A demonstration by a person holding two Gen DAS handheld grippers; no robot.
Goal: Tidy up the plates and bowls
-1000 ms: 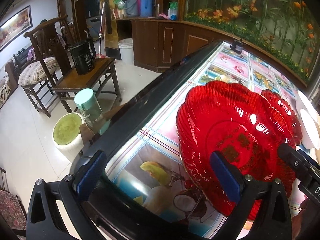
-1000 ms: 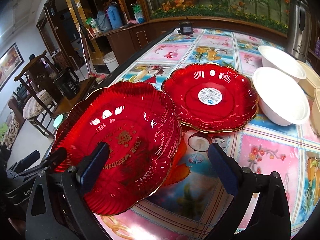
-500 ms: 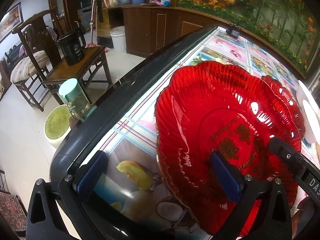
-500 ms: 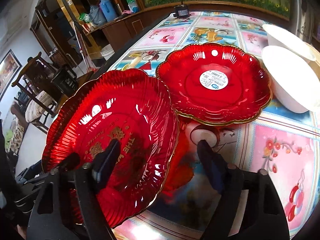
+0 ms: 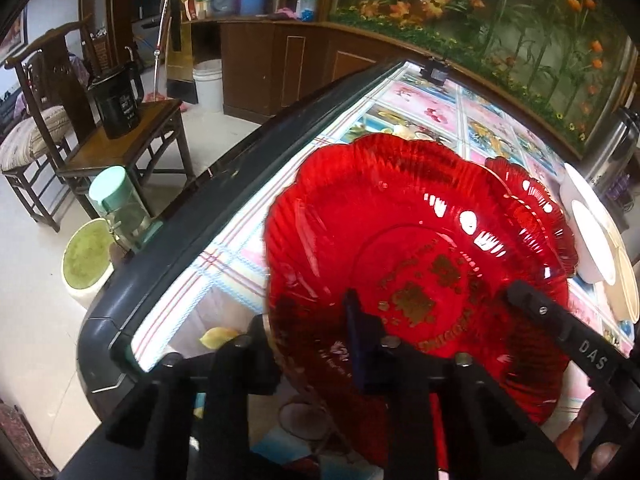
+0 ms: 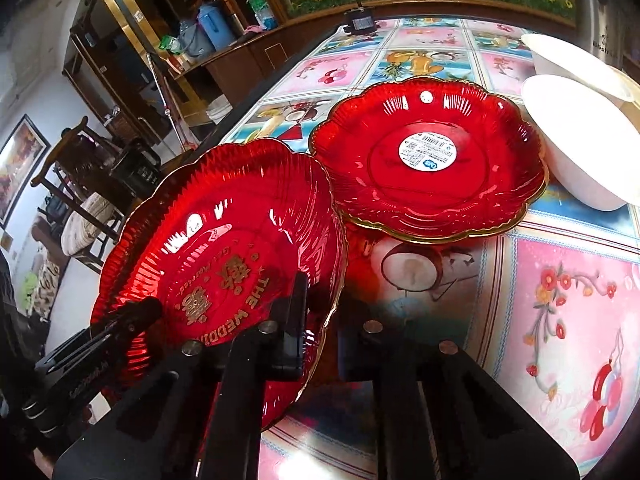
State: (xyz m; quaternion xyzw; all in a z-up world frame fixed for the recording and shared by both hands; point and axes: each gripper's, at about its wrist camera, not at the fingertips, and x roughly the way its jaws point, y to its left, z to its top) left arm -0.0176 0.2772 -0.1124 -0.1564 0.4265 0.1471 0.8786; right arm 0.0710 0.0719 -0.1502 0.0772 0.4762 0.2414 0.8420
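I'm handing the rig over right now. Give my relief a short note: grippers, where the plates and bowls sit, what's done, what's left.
Left gripper: jaws closing on the near rim of the lettered red plate, rim between them.
Right gripper: shut on the same plate's opposite rim; plate tilted, near the table edge.
Second red plate, with sticker, lies flat beyond it.
White bowls stand right of that plate.
Done: plate gripped from both sides.
Left: probably stack it on the stickered plate, then sort the bowls.
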